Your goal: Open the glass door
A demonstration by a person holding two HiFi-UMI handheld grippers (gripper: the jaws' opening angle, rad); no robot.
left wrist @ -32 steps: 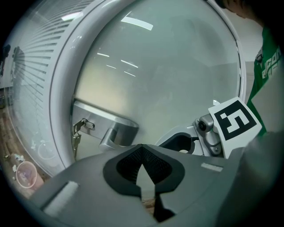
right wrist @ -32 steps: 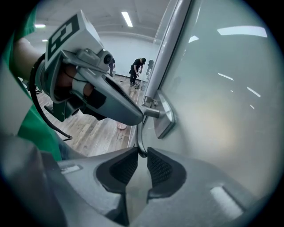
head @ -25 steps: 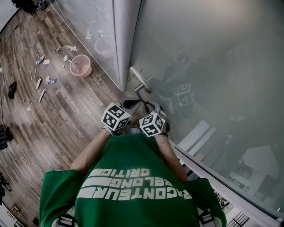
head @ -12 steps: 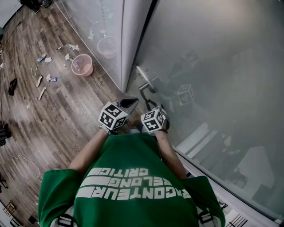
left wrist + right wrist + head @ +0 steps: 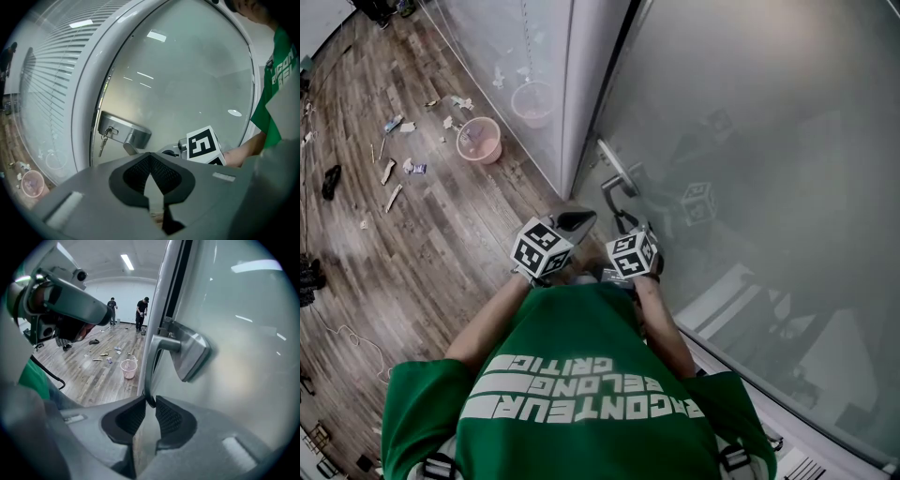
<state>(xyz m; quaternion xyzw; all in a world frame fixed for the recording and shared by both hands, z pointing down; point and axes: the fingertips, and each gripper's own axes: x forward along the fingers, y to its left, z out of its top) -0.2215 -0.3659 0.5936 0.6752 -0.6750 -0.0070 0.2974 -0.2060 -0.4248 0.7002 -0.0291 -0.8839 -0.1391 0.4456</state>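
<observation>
The step in hand looks like the grasp on the handle. The right gripper (image 5: pixel 150 401) has its fingers (image 5: pixel 130 416) clamped on the free end of the door handle (image 5: pixel 157 352), the metal bar pinched between the two ribbed pads. The handle sits on the frosted glass door (image 5: pixel 750 141), close to the door's edge and the white frame post (image 5: pixel 581 84), straight ahead of the person. The left gripper (image 5: pixel 150 168) hangs just beside the right one with its fingers (image 5: pixel 136 173) together on nothing, pointed at the lock plate (image 5: pixel 123 129). The door looks shut or barely off its frame, so I judge the opening hardly begun. The next move calls for turning the lever to free the latch while keeping the grip firm, then swinging the door on its hinges. Which way it swings I cannot tell. By count there are two grippers, one handle on this side, one lock plate with one key (image 5: pixel 103 140) hanging from it, one pink bucket (image 5: pixel 478 139) on the wooden floor (image 5: pixel 422 244), and two people (image 5: pixel 140 312) standing well apart at the far end of the room.
</observation>
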